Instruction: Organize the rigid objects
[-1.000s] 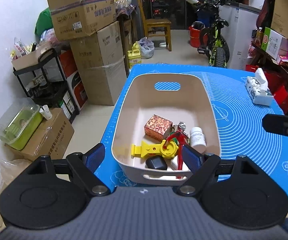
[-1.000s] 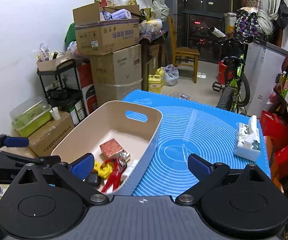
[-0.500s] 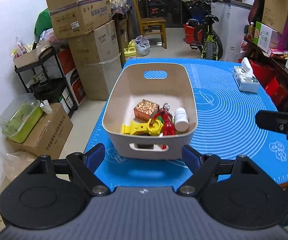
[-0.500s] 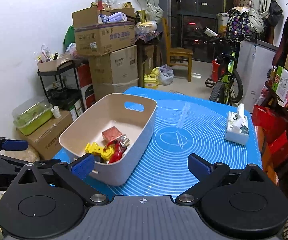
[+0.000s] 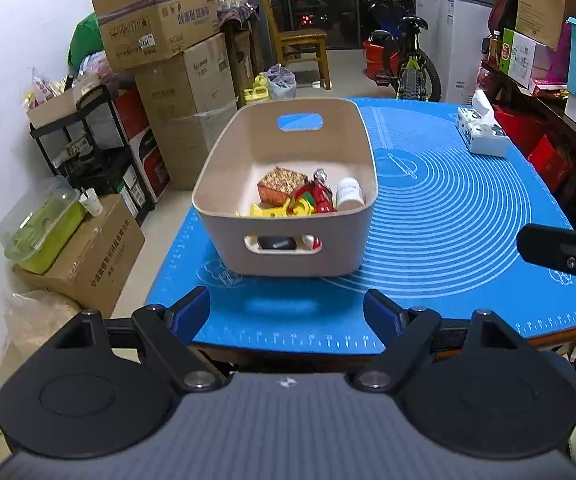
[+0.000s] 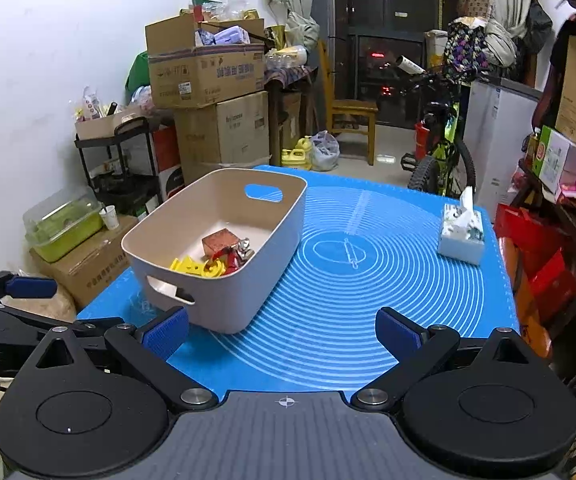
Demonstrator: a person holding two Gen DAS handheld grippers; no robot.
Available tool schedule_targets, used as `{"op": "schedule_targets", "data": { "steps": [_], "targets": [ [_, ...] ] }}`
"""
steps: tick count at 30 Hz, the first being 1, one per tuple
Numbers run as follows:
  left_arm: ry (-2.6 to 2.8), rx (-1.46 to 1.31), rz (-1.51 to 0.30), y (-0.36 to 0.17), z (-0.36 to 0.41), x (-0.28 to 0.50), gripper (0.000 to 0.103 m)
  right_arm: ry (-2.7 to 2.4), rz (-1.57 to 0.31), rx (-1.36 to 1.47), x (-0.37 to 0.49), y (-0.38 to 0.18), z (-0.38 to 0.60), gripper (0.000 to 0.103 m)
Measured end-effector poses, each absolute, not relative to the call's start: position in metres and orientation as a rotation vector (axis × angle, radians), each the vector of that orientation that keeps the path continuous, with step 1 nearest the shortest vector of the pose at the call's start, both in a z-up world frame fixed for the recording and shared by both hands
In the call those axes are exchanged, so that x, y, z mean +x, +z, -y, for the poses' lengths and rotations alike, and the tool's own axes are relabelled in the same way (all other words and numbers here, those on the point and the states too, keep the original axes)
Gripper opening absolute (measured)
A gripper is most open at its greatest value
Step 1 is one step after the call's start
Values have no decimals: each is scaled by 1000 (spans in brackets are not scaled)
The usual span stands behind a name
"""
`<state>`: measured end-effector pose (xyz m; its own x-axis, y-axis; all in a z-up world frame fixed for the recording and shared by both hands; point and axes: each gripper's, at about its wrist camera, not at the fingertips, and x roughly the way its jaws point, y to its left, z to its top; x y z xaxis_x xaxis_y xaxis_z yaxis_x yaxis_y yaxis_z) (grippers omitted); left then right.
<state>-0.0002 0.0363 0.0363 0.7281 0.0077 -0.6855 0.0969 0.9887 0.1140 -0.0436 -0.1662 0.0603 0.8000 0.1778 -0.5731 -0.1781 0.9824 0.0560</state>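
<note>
A beige bin (image 5: pixel 228 176) (image 6: pixel 280 248) stands on the left part of the blue mat (image 5: pixel 448 216) (image 6: pixel 348 280). Inside it lie a red patterned box (image 5: pixel 282 182) (image 6: pixel 220 242), a yellow toy (image 5: pixel 272 211) (image 6: pixel 192 267), a red figure (image 5: pixel 320 196), a white bottle (image 5: pixel 350 192) and a dark object seen through the near handle hole (image 5: pixel 276 243). My left gripper (image 5: pixel 288 312) is open and empty, back at the mat's near edge. My right gripper (image 6: pixel 284 332) is open and empty, over the near edge, right of the bin.
A tissue box (image 5: pixel 484 136) (image 6: pixel 462 236) sits at the mat's far right. Stacked cardboard boxes (image 5: pixel 176 80), a black shelf cart (image 5: pixel 88 140) and a green container (image 5: pixel 44 224) stand left of the table. A bicycle (image 5: pixel 404 60) and a wooden chair (image 5: pixel 304 48) stand beyond.
Both grippers have pulled back from the bin toward the table's near edge, so the bin looks farther away. Both stay open and empty. The bin's contents have not moved.
</note>
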Motion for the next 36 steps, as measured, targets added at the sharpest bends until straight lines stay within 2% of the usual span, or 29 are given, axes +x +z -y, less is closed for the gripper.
{"op": "schedule_targets", "data": {
  "steps": [17, 36],
  "targets": [
    [-60, 137, -762, 14, -34, -7, 84, 150, -608, -20, -62, 19, 165, 99],
    [-58, 142, -763, 11, -31, -8, 84, 137, -611, -7, -64, 13, 166, 99]
  ]
}}
